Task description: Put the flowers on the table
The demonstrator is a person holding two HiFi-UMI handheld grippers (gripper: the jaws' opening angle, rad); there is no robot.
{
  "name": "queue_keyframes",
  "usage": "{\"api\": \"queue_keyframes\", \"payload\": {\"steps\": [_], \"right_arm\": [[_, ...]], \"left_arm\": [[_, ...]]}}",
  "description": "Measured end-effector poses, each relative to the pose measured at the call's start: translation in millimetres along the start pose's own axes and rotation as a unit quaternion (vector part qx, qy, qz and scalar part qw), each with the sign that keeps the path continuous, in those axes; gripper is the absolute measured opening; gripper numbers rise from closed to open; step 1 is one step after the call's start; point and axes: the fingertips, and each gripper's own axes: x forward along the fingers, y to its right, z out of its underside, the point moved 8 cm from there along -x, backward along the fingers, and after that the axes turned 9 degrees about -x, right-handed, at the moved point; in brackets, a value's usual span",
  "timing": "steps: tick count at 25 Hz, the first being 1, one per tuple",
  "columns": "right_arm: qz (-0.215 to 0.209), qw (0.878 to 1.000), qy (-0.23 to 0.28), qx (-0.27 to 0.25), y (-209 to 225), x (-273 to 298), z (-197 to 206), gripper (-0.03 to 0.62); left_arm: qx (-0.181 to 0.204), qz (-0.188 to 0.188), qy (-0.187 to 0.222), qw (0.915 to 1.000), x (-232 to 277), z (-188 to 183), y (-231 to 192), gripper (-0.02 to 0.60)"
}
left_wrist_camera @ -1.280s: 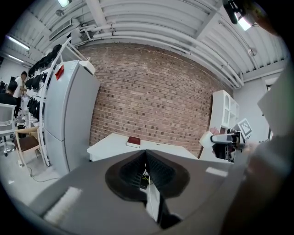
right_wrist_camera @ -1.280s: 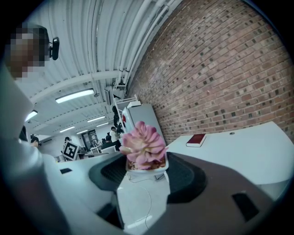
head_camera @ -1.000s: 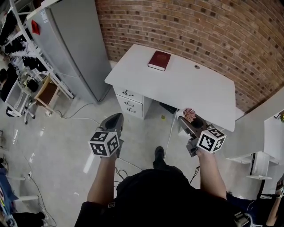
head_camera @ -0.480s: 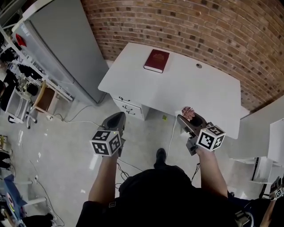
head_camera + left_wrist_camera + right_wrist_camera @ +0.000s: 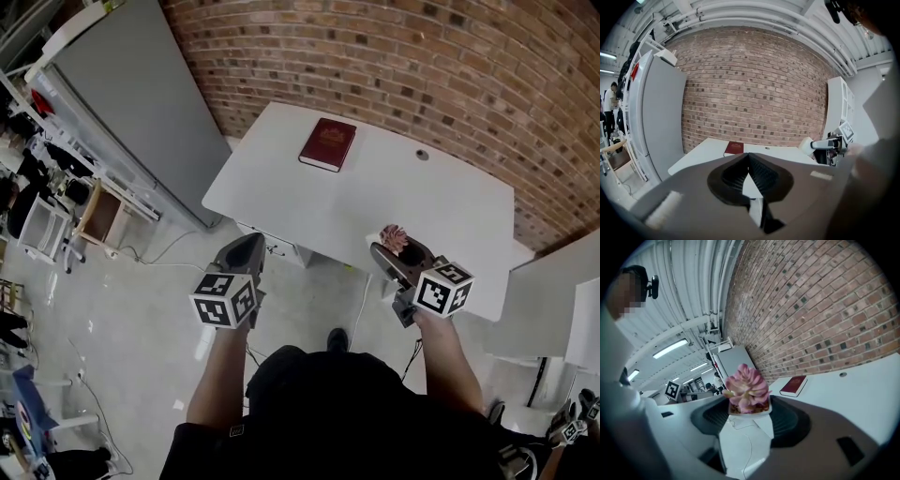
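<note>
A small pink flower in a white pot [image 5: 747, 394] sits clamped between the jaws of my right gripper [image 5: 397, 251], held upright above the near edge of the white table [image 5: 375, 202]. In the head view the flower [image 5: 394, 238] shows just past the jaw tips. My left gripper [image 5: 246, 255] hangs over the floor short of the table's near left corner, jaws shut with nothing between them [image 5: 748, 157].
A dark red book [image 5: 327, 144] lies at the table's far left. Drawers [image 5: 272, 248] sit under the table's left side. A brick wall [image 5: 450, 66] stands behind, a grey cabinet [image 5: 122, 103] to the left, a white shelf unit [image 5: 553, 300] at right. Cables trail on the floor.
I have stepped closer to the table: both grippers now reach its near edge, the right one with the flower over the tabletop rim. Jaw states are unchanged.
</note>
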Motion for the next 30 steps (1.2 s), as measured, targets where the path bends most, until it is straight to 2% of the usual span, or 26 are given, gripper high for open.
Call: {"api": "queue_keyframes", "payload": {"steps": [6,16,21,30], "right_arm": [[0.005,1.0,0.012,0.016,21.9,0.6,-8.2,0.264],[0.033,0.999,-0.001,0.02,59.2,19.0,-9.2,0.264],[0.05,0.999,-0.012,0.016,78.3,47.2,-18.1,0.264],[0.082,0.996,-0.041,0.017,110.0,131.3,-36.7,0.264]], "left_arm": [[-0.001,0.006,-0.016,0.9999,29.1,-2.4,8.9,0.012],[0.004,0.038,-0.013,0.9992,90.7,-23.7,-0.5,0.012],[0.001,0.056,-0.012,0.9984,127.3,-40.7,-22.1,0.012],[-0.013,0.071,-0.029,0.9969,196.5,-69.2,-93.7,0.012]]}}
